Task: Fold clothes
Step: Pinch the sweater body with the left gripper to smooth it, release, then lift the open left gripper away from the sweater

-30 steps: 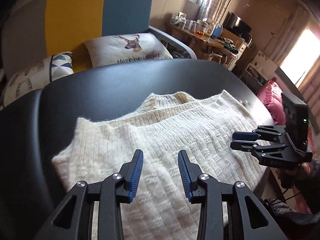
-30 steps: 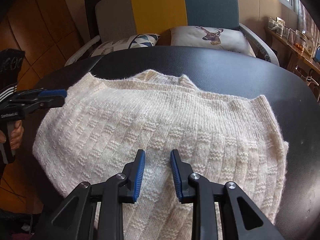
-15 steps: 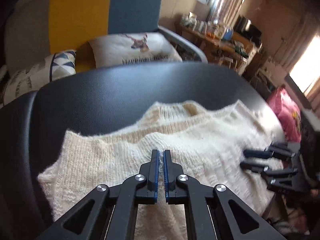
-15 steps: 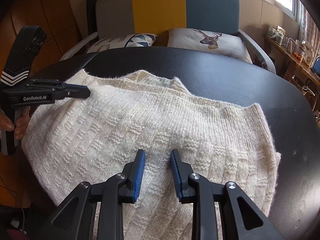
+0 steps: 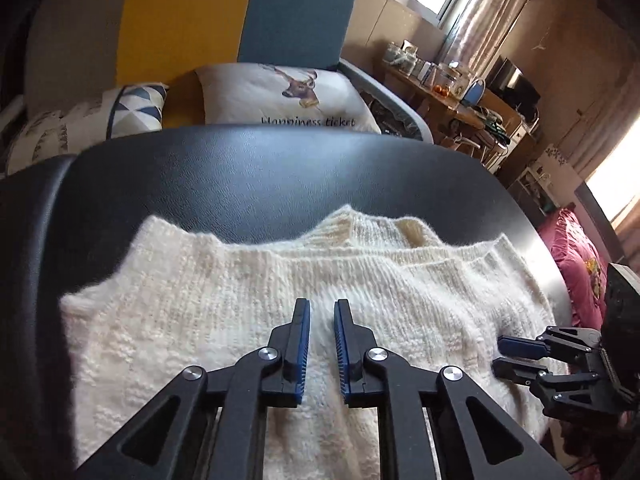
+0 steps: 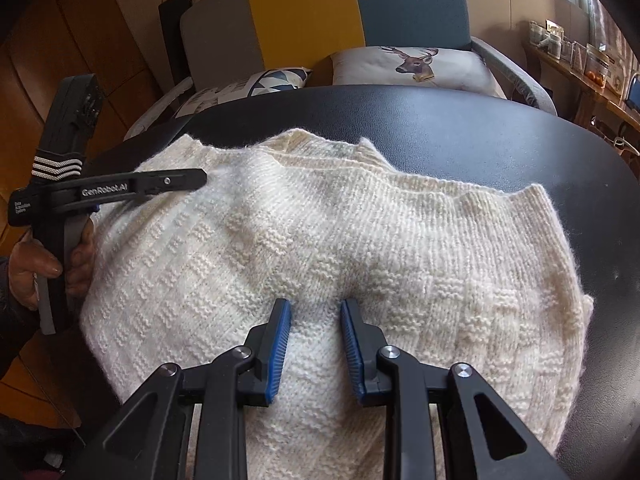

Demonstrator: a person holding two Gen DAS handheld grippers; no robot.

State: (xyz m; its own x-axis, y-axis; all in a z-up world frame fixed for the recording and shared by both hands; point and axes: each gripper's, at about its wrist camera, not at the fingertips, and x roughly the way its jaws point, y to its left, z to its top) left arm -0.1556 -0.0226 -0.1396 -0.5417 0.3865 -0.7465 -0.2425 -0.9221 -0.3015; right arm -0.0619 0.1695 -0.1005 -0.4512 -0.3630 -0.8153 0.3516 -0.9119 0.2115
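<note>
While lying spread over a black, leather-like table [image 5: 248, 176], the cream sweater [image 6: 320, 240] is showing a chunky knit of ribbed bands and raised blocks, with fuzzy edges and a folded neckline at the far side. The left gripper [image 5: 321, 344] is hovering over the sweater's near part, its blue ridged pads [image 5: 304, 344] sitting a narrow gap apart with nothing between them. The right gripper [image 6: 315, 348] is hanging above the cloth with its jaws somewhat wider, also gripping nothing. Behind the table a sofa [image 6: 304, 8] in grey, yellow and blue panels is carrying a deer-print pillow [image 6: 412, 66].
</note>
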